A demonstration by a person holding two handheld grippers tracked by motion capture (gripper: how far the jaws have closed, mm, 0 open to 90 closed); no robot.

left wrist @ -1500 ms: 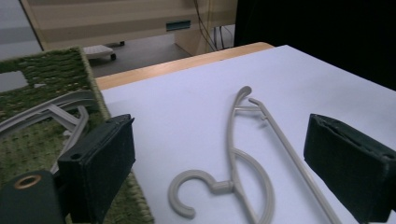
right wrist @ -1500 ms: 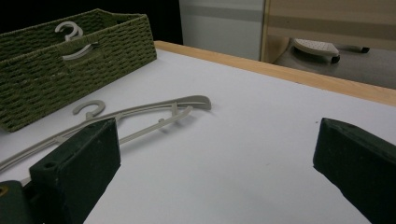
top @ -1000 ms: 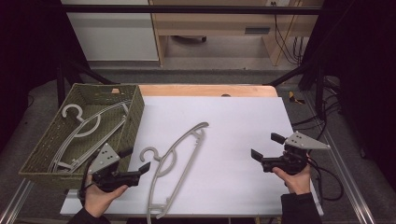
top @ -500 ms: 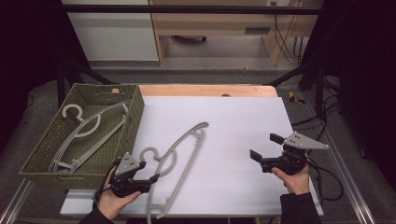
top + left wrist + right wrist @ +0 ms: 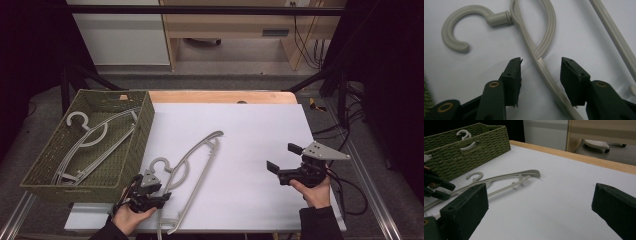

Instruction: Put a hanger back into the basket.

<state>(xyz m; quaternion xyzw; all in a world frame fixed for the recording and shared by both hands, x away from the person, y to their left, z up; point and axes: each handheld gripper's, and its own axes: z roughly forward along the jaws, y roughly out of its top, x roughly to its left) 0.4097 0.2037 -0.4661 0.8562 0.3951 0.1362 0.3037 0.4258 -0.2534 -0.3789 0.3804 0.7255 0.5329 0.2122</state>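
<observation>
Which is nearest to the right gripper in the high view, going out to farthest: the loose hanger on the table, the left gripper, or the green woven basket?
From the right gripper:
1. Loose hanger, mid-table, to its left.
2. Left gripper, at the near-left edge, over the hanger's lower arm.
3. Green woven basket, far left, with more hangers inside.

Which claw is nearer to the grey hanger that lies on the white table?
The left. The left claw is open with the hanger arm between its jaws, just below the hook. The right claw is open too, well off to the hanger's right.
</observation>
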